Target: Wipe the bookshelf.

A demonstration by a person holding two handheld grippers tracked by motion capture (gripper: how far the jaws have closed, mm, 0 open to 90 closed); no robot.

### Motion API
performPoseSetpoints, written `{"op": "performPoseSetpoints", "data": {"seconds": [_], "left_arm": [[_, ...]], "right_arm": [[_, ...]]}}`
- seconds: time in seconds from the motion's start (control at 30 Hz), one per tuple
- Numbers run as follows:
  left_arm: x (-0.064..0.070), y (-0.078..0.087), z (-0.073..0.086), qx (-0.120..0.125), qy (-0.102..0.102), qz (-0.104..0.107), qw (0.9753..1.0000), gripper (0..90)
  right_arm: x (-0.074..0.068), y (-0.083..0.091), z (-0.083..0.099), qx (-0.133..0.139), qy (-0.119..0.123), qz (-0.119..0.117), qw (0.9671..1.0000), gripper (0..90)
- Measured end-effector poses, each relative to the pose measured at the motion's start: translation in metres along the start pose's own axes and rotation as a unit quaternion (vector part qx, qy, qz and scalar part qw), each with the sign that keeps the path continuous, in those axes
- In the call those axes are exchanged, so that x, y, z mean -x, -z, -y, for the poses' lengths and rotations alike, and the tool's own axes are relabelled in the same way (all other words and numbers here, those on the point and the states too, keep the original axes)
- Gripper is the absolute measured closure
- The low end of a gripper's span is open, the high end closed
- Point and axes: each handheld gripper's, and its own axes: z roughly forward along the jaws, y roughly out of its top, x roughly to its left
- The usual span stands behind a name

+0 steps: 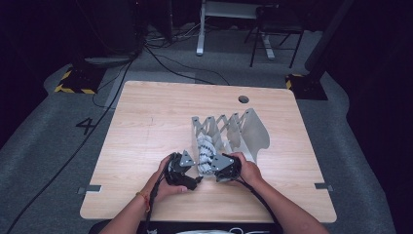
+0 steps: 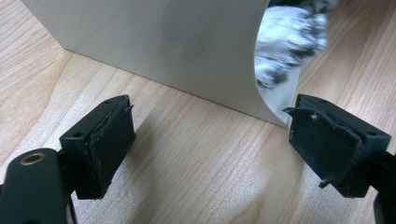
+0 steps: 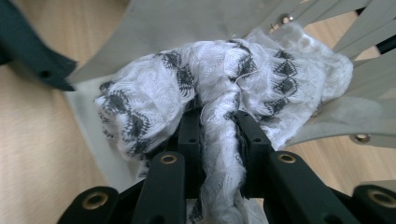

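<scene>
Person's forearms enter from the near edge of the desk (image 1: 146, 117), one hand on each gripper. Left hand (image 1: 163, 187) wears a thin band at the wrist.

Left gripper (image 1: 187, 170): sits low on the desk just left of the rack's near end. In the left gripper view the jaws stand wide apart with nothing between them but bare wood grain; worn black pads (image 2: 109, 140) face each other across the gap. Directly ahead of them, the pale flat wall of the rack (image 2: 163, 42), its lower edge meeting the desk. Past that wall's curved edge, a blurred patch of the cloth (image 2: 285, 39).

Right gripper (image 1: 219, 168): close beside the left one, the two nearly facing each other across the cloth. In the right gripper view the jaws are clamped on a twisted fold of the cloth (image 3: 219, 84), which runs down between them and bunches out above.

Cloth: white knit with dark grey zigzag bands, crumpled, lying in the near slot of the rack (image 1: 234, 129), partly spilling toward the grippers. Seen from above as a pale bundle (image 1: 205, 151) between the two grippers.

Rack: light grey, expanding type, crossed scissor links along its top, several upright dividers fanned out toward the right. Stands near the desk's centre.

Farther off: a round cable hole (image 1: 243, 99) near the desk's far edge. Beyond the desk, grey carpet, black cables (image 1: 160, 58), a chair (image 1: 275, 29), and yellow-black striped tape (image 1: 73, 87) on the floor.
</scene>
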Motion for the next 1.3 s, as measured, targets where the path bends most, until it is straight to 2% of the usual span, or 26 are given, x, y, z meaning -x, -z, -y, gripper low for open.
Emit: {"op": "performPoseSetpoints", "data": {"seconds": [0.1, 0.3, 0.4, 0.53, 0.63, 0.8, 0.97, 1.07, 1.13, 1.23, 1.3], "left_arm": [[0.000, 0.000, 0.000, 0.002, -0.002, -0.002, 1.0000, 14.1], [0.000, 0.000, 0.000, 0.001, 0.002, -0.001, 1.0000, 14.1], [0.000, 0.000, 0.000, 0.001, 0.002, -0.001, 1.0000, 14.1], [0.000, 0.000, 0.000, 0.001, 0.001, -0.001, 1.0000, 14.1], [0.000, 0.000, 0.000, 0.003, -0.002, -0.003, 1.0000, 14.1], [0.000, 0.000, 0.000, 0.001, 0.003, -0.001, 1.0000, 14.1], [0.000, 0.000, 0.000, 0.000, 0.000, -0.001, 1.0000, 14.1], [0.000, 0.000, 0.000, 0.000, 0.000, 0.000, 1.0000, 14.1], [0.000, 0.000, 0.000, 0.000, 0.000, 0.000, 1.0000, 14.1], [0.000, 0.000, 0.000, 0.000, 0.000, 0.000, 1.0000, 14.1], [0.000, 0.000, 0.000, 0.000, 0.000, 0.000, 1.0000, 14.1]], "right_arm": [[-0.001, -0.003, 0.001, 0.004, -0.001, 0.015, 0.9999, 76.0], [0.000, 0.003, -0.001, 0.016, -0.003, 0.016, 0.9997, 77.1], [0.003, 0.013, -0.006, 0.036, -0.006, 0.019, 0.9991, 77.4], [0.006, 0.032, -0.015, 0.075, -0.007, 0.026, 0.9968, 77.4], [0.007, 0.046, -0.022, 0.102, -0.006, 0.033, 0.9942, 77.4], [0.010, 0.067, -0.030, 0.138, 0.004, 0.059, 0.9886, 77.4], [0.022, 0.091, -0.032, 0.177, -0.006, 0.105, 0.9786, 77.3], [0.031, 0.101, -0.030, 0.191, -0.019, 0.128, 0.9730, 77.3], [0.035, 0.104, -0.027, 0.189, -0.024, 0.133, 0.9726, 77.3], [0.039, 0.103, -0.023, 0.181, -0.031, 0.132, 0.9742, 77.2], [0.037, 0.099, -0.022, 0.169, -0.022, 0.123, 0.9776, 77.1]]}}
